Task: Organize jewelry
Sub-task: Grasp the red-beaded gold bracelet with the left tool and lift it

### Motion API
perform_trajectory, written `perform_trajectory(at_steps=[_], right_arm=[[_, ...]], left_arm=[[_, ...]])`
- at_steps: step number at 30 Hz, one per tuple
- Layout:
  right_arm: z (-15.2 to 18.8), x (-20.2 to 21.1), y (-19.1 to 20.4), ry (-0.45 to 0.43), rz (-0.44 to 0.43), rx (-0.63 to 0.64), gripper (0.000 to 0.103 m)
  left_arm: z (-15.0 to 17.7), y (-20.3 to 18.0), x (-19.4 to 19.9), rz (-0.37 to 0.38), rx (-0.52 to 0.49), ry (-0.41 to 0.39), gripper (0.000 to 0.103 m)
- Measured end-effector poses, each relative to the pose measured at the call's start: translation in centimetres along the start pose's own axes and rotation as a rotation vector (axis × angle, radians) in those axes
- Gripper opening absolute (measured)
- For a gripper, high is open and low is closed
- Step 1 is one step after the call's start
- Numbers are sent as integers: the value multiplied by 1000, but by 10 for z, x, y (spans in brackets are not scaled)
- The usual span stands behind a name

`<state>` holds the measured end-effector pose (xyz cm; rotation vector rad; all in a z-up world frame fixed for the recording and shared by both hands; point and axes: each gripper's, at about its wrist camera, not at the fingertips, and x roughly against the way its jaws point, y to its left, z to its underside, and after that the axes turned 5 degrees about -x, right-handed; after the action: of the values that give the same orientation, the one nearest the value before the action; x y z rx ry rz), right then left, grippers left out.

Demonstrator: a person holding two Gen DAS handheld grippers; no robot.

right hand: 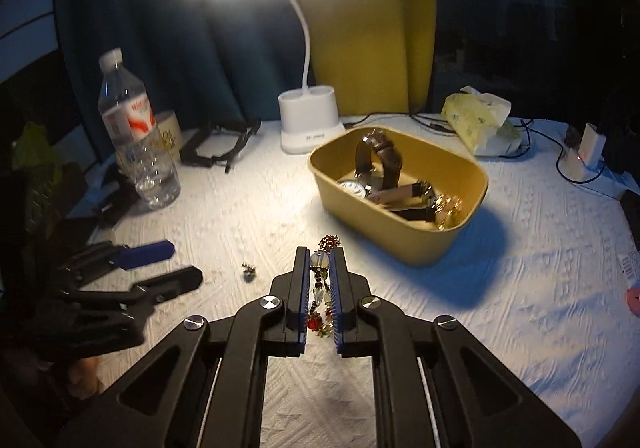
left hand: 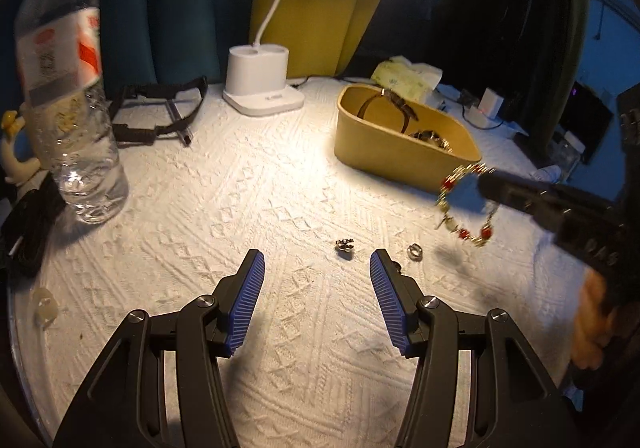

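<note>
**Bracelet gripped above the bench**

Low in the frame, the right gripper (right hand: 320, 268) pinches a red-and-gold beaded bracelet (right hand: 320, 300). At left, the left gripper (right hand: 160, 264) gapes wide, empty. Beyond, upper right, sits the yellow tray (right hand: 400, 244) holding watches (right hand: 380, 167).

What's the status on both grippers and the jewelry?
Right gripper shut on beaded bracelet, lifted clear of cloth. Left gripper open, empty, facing small earring; ring beside it. Path to yellow bin unobstructed.
</note>
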<state>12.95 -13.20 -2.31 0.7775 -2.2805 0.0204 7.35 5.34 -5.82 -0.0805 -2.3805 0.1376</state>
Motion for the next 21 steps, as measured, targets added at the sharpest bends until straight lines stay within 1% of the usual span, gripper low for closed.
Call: perform_trajectory(at_steps=[3,8,10,12,14,15,16,18,19,21], right_arm=[[0,-1,-13,-4,-7,-28,10],[3,-3,-37,-7,-22,-92,10],[2,-3,-44,-9,-25,-107,10],[1,-2,-50,-16,-29,-113,10],[1,0,-56,-23,-33,-115,10],[0,1,-59,-27,-35,-118,10],[0,1,-63,-29,-37,-123,10],[1,2,-69,-31,-38,-133,10],[1,2,-73,-32,-38,-141,10],[1,2,-79,-34,-39,-152,10]], left_arm=[[-4,-2,-12,-17,-19,32,58],[-13,-17,-20,-27,-100,32,58],[-16,-21,-27,-28,-115,44,58],[-19,-25,-34,-22,-121,59,49],[-20,-30,-41,-20,-127,77,45],[-20,-32,-45,-21,-133,85,41],[-20,-35,-49,-28,-140,97,39],[-19,-39,-54,-37,-147,115,31],[-19,-40,-57,-45,-149,128,29],[-19,-42,-58,-68,-157,129,24]])
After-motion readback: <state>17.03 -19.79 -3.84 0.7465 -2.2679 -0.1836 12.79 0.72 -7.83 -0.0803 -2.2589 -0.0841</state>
